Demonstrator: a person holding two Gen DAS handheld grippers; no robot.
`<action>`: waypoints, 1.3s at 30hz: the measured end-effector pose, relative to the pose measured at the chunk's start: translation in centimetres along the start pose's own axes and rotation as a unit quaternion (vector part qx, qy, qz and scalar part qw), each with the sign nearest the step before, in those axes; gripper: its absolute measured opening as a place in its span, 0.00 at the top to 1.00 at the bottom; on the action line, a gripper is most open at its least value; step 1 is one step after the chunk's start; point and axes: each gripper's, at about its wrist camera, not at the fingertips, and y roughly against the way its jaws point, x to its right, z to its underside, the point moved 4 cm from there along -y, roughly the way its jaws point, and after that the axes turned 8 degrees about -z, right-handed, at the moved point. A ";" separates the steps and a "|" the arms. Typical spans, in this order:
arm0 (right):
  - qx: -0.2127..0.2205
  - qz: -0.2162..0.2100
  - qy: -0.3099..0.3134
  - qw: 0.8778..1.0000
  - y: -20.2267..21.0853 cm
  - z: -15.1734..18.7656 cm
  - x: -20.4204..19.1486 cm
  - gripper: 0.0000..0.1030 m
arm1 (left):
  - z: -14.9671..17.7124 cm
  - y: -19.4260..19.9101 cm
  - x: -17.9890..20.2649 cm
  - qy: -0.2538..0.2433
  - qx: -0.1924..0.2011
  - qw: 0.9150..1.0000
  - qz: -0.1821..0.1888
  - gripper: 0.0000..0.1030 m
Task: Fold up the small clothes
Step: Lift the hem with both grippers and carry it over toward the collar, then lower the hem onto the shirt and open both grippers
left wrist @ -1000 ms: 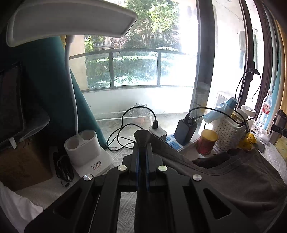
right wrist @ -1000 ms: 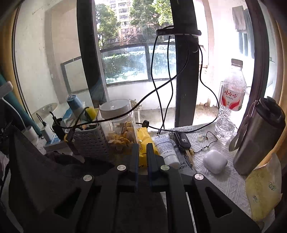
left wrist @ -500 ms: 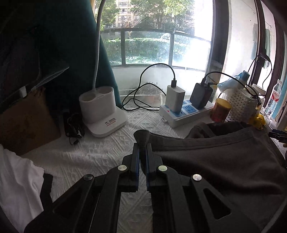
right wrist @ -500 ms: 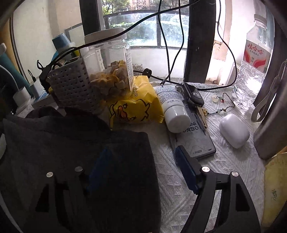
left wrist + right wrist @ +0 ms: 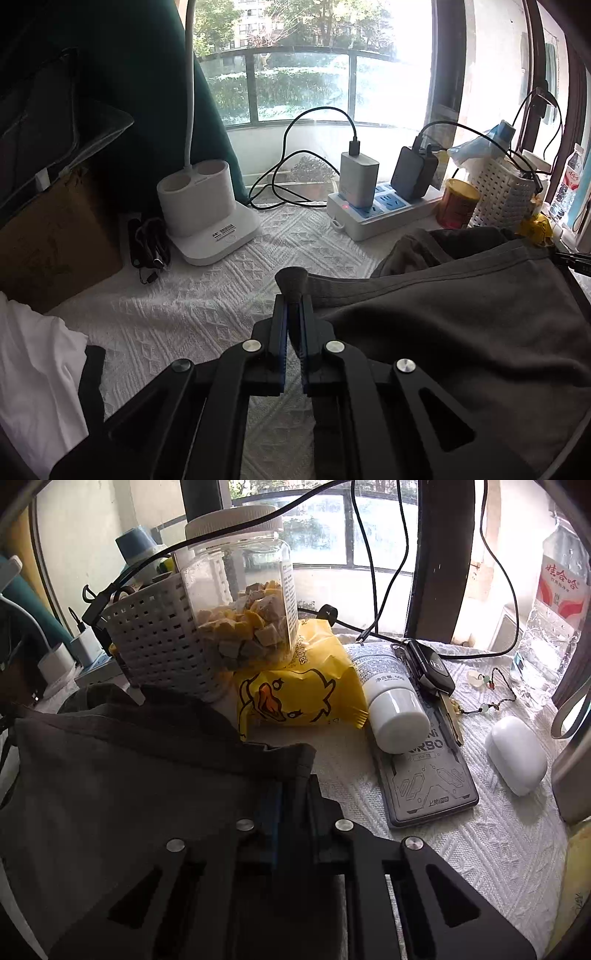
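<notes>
My left gripper (image 5: 293,301) pinches a corner of the gray cloth (image 5: 461,325). My right gripper (image 5: 291,790) is closing on its other corner. The cloth lies on the white counter (image 5: 207,314), near a yellow snack bag (image 5: 299,694).

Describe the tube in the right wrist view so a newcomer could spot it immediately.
Start at the clear plastic jar of snack cubes, then drop to the yellow duck-print packet below it. Right of the packet lies the white squeeze tube, its round cap resting on a dark grey phone.
</notes>
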 end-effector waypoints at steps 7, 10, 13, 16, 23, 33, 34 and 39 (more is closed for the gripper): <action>0.072 0.022 0.008 0.997 2.8 -2.3 0.1 0.90 | -2.6 0.4 0.0 0.011 0.029 1.000 0.003 0.96; 0.100 0.034 0.011 0.994 3.8 -3.7 0.2 0.91 | -4.3 0.8 0.1 0.019 0.051 0.999 0.005 0.96; 0.120 0.044 0.005 0.992 4.6 -5.0 0.9 0.91 | -5.4 0.5 0.4 0.024 0.062 0.998 0.006 0.96; 0.125 0.047 -0.007 0.991 4.7 -5.5 1.9 0.90 | -5.9 -1.1 0.7 0.025 0.053 0.998 0.009 0.96; 0.091 0.063 0.000 0.994 3.7 -4.1 2.0 0.67 | -3.6 -5.0 2.4 0.006 -0.027 1.000 0.005 0.93; 0.094 0.068 -0.014 0.993 5.5 -1.7 2.0 0.23 | -1.3 -2.4 1.4 0.028 -0.039 0.999 0.012 0.40; 0.091 0.068 -0.014 0.993 5.8 -1.4 1.9 0.23 | -1.0 -2.0 1.6 0.027 -0.040 0.999 0.013 0.40; 0.074 0.080 -0.029 0.994 7.2 0.6 1.4 0.24 | 1.1 0.2 2.1 0.032 -0.051 0.998 0.024 0.40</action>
